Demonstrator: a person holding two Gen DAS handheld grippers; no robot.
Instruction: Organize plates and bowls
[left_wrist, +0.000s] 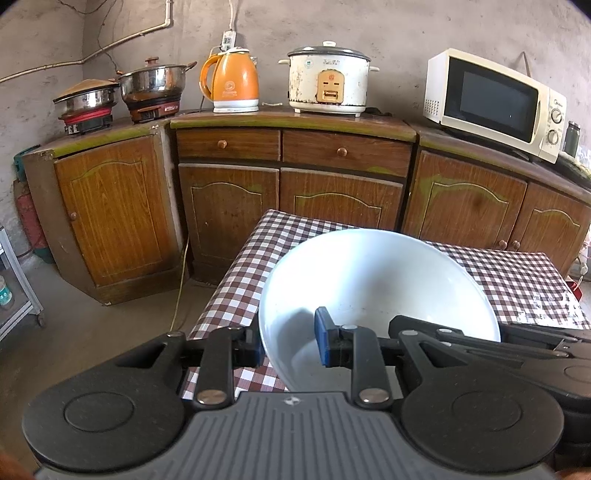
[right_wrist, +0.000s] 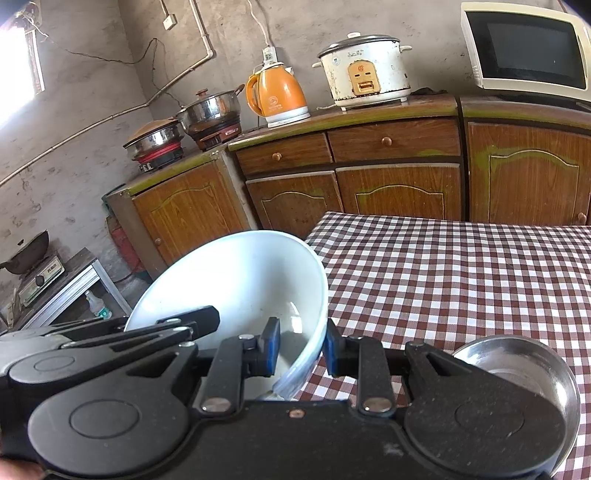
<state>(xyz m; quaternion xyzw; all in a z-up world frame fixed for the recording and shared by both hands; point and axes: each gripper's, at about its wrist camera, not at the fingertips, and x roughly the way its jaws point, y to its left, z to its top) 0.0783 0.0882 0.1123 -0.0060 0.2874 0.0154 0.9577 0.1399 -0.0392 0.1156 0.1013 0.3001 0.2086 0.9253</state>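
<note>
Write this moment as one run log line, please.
left gripper: shut on white bowl rim | right gripper: shut on opposite rim | bowl: tilted, over checkered table | steel bowl: on table

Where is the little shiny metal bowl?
In the right wrist view, the small steel bowl sits at the lower right on the checkered tablecloth, partly hidden behind the right tongs, which hold the white bowl.
</note>
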